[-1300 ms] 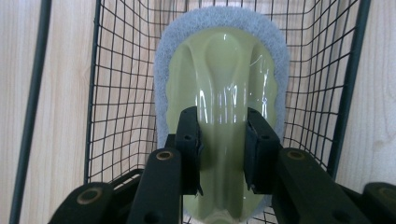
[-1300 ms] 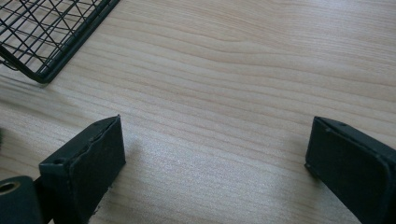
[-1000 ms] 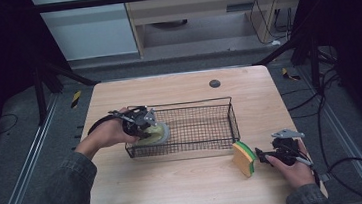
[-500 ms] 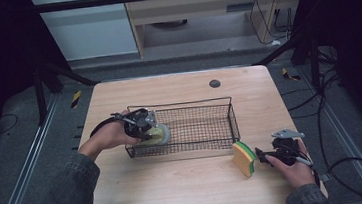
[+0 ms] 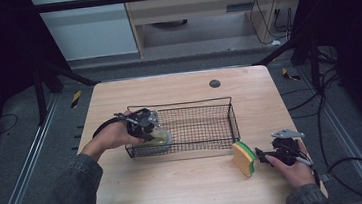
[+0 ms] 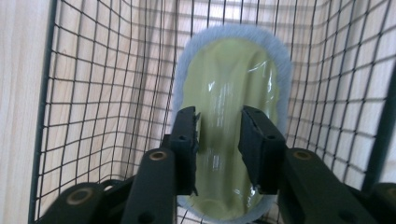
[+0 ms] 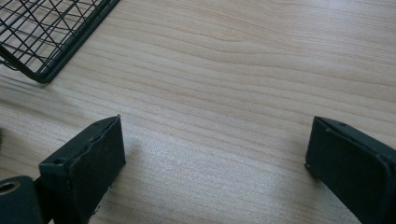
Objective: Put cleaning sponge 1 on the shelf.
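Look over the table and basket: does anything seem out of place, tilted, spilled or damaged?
Only one thing: the yellow and green sponge stands on its edge on the table, outside the wire basket, just ahead of the right gripper. The wrapped pad lies inside the basket between the left gripper's jaws. Nothing looks spilled or damaged.

You've got one wire basket (image 5: 206,124) mid-frame in the high view, and one pale yellow-green sponge with a grey fuzzy rim (image 6: 232,93) sitting in its left end. One more sponge, the yellow and green one (image 5: 243,158), stands on edge at lower right, so that's two sponges total. Two grippers: the left gripper (image 5: 146,128) left of centre and the right gripper (image 5: 260,153) lower right. One small dark disc (image 5: 214,83) sits upper centre. One wooden table (image 5: 177,192) under it all.
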`<state>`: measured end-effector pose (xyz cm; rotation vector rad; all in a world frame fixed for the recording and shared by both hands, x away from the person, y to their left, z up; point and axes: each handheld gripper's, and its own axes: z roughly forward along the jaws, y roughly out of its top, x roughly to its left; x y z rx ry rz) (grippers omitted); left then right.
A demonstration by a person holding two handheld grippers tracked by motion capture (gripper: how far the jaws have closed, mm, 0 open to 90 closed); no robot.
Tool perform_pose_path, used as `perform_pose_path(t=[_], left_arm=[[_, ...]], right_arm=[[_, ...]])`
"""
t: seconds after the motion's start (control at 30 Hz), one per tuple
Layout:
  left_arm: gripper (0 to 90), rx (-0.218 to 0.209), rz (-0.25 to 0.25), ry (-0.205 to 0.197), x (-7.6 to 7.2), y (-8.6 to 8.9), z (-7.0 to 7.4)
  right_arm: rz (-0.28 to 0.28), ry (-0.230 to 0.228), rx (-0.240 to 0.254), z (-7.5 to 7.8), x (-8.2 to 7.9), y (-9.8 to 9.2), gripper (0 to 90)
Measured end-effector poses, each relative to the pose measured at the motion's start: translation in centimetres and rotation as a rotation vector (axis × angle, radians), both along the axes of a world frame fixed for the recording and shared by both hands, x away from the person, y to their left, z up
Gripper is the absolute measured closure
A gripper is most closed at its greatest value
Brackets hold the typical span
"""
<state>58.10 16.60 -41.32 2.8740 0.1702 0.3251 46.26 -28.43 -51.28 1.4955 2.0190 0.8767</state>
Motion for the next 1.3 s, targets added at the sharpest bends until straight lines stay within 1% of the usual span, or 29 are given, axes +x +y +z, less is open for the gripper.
perform_pose_path(t=[0.07, 0.1, 0.13, 0.17, 0.2, 0.37, 0.63, 0.7, 0.8, 0.83, 0.87, 0.9, 0.93, 0.97, 1.03, 1.1, 1.13, 1.17, 1.2, 1.23, 1.3], left_arm=[[65.3, -0.027, 0.003, 0.006, -0.1, 0.1, 0.3], [65.2, -0.041, 0.001, 0.002, -0.1, 0.1, 0.4], [64.9, -0.067, 0.005, -0.001, -0.1, 0.2, 0.7], [64.8, -0.072, 0.009, 0.002, -0.2, 0.3, 0.8], [64.6, -0.085, 0.011, -0.007, -0.2, 0.3, 0.9], [64.6, -0.114, 0.024, -0.03, -0.3, 0.3, 1.5], [63.6, -0.173, 0.051, -0.074, -0.6, 0.4, 2.6], [62.9, -0.19, 0.06, -0.09, -0.7, 0.4, 3.0], [60.4, -0.222, 0.09, -0.114, -1.0, 0.5, 3.5], [58.8, -0.235, 0.1, -0.129, -1.2, 0.5, 3.7], [56.3, -0.251, 0.121, -0.141, -1.4, 0.5, 3.9], [52.0, -0.278, 0.162, -0.166, -1.7, 0.6, 4.1], [46.0, -0.287, 0.183, -0.181, -1.8, 0.6, 4.3], [41.4, -0.311, 0.217, -0.193, -2.0, 0.7, 4.4], [30.8, -0.374, 0.312, -0.202, -2.4, 1.1, 4.8], [21.2, -0.402, 0.361, -0.224, -2.8, 1.5, 5.1], [17.5, -0.425, 0.391, -0.235, -3.2, 1.7, 5.2], [14.4, -0.456, 0.423, -0.243, -3.6, 2.0, 5.3], [12.5, -0.5, 0.463, -0.249, -4.1, 2.3, 5.3], [10.7, -0.509, 0.473, -0.25, -4.4, 2.6, 5.3], [9.0, -0.558, 0.5, -0.25, -5.4, 3.2, 5.0]], right_arm=[[0.0, 0.0, 0.0, 0.0, 0.0, 0.0, 4.8], [0.0, 0.0, 0.0, 0.0, 0.0, 0.0, 4.8], [0.0, 0.0, 0.0, 0.0, 0.0, 0.0, 4.8], [0.001, 0.0, 0.0, 0.0, 0.0, 0.0, 4.8], [0.0, 0.0, 0.0, 0.0, 0.0, 0.0, 4.8], [0.0, 0.0, 0.0, 0.0, 0.0, 0.0, 4.8], [0.0, 0.0, 0.0, 0.0, 0.0, 0.0, 4.8], [0.0, 0.0, 0.0, 0.0, 0.0, 0.0, 4.8], [0.0, 0.0, 0.0, 0.0, 0.0, 0.0, 4.8], [0.0, 0.0, 0.0, 0.0, 0.0, 0.0, 4.8], [0.0, 0.0, 0.0, 0.0, 0.0, 0.0, 4.8], [0.0, 0.0, 0.0, 0.0, 0.0, 0.0, 4.8], [-0.001, 0.0, 0.001, 0.0, 0.0, 0.0, 4.8], [0.0, 0.0, 0.0, 0.0, 0.0, 0.0, 4.8], [0.0, 0.0, 0.0, 0.0, 0.0, 0.0, 4.8], [-0.001, 0.0, 0.0, 0.0, 0.0, 0.0, 4.8], [-0.001, 0.0, 0.0, 0.0, 0.0, 0.0, 4.8], [-0.001, 0.0, 0.0, 0.0, 0.0, 0.0, 4.7], [-0.001, 0.0, 0.0, 0.0, 0.0, 0.0, 4.7], [0.002, 0.0, 0.0, 0.0, 0.0, 0.0, 4.7], [0.009, -0.002, -0.005, 0.0, 0.0, -0.1, 4.7]])
